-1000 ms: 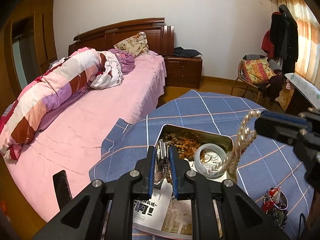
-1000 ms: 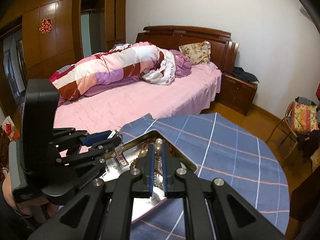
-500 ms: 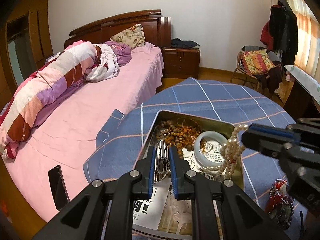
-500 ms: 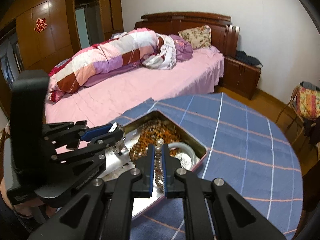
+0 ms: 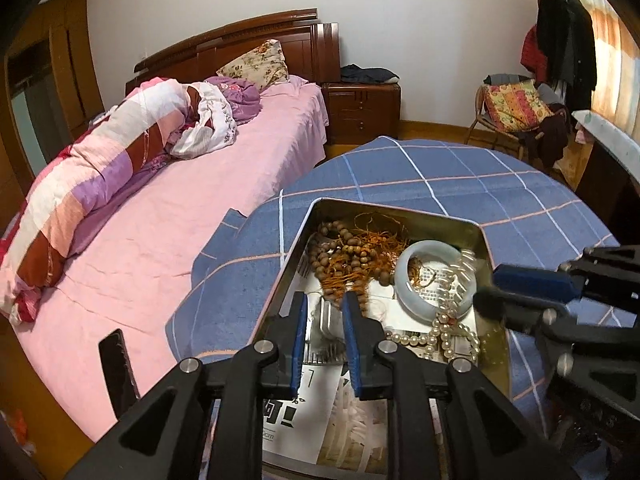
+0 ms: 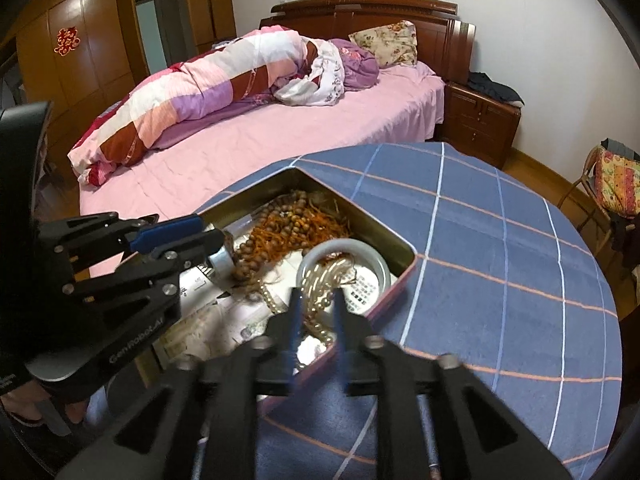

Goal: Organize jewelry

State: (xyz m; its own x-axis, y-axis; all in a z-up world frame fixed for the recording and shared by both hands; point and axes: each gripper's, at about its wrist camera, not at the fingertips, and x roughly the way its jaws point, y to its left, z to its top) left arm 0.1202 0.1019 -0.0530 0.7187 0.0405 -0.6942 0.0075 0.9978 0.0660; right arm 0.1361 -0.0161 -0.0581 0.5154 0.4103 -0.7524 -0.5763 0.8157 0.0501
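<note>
While the pearl necklace (image 5: pixel 444 330) lies heaped in the metal tin (image 5: pixel 494 354) beside the jade bangle (image 5: pixel 432 276) and wooden beads (image 5: pixel 348 258), the right gripper (image 6: pixel 317 314) straddles it, jaws opening. Left gripper (image 5: pixel 323 314), likewise opening, frames a silvery watch (image 5: pixel 325 320). Blue checked tablecloth (image 5: pixel 460 188) underneath.

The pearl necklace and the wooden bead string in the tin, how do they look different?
The pearl necklace has small, glossy cream beads; the wooden bead string has larger, matte brown ones. The pearl necklace lies at the tin's near side, draped over the pale bangle; the wooden bead string is heaped in the far corner, tangled with orange cord. Both are loose beaded strands lying inside the tin.
</note>
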